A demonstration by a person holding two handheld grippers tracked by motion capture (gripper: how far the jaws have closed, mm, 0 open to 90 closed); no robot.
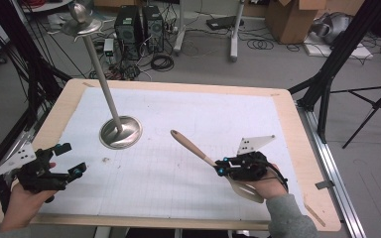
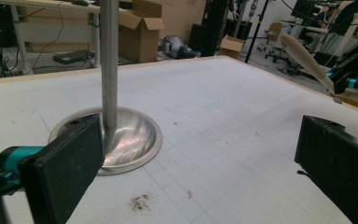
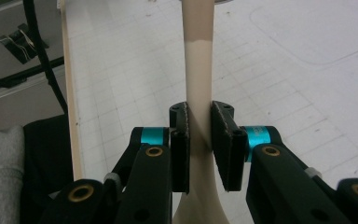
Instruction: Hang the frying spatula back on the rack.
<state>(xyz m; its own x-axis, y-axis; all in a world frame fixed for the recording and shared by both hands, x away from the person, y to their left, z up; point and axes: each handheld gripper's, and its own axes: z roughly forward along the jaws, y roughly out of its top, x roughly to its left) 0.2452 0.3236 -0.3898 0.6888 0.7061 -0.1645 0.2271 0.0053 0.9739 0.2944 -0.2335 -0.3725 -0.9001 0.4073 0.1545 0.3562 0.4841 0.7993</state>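
A beige spatula (image 1: pixel 198 151) with a wooden handle is held off the table, handle pointing up and to the left, blade (image 1: pixel 245 191) toward the person. My right gripper (image 1: pixel 222 167) is shut on its neck; in the right gripper view both pads (image 3: pixel 223 135) press on the spatula's shaft (image 3: pixel 198 70). A steel stand with a round base (image 1: pixel 120 132) and a tall pole (image 1: pixel 99 74) rises at the table's left middle. My left gripper (image 1: pixel 69 159) stands open near the front left edge, nothing between its jaws; the stand's base (image 2: pixel 130 140) lies ahead of it.
A white gridded mat (image 1: pixel 188 124) covers the wooden table (image 1: pixel 302 148). Beyond the far edge are computer towers (image 1: pixel 139 25), cables, cardboard boxes (image 1: pixel 292 17) and black tripod legs (image 1: pixel 337 54). A small dark smudge (image 2: pixel 140 203) marks the mat near my left gripper.
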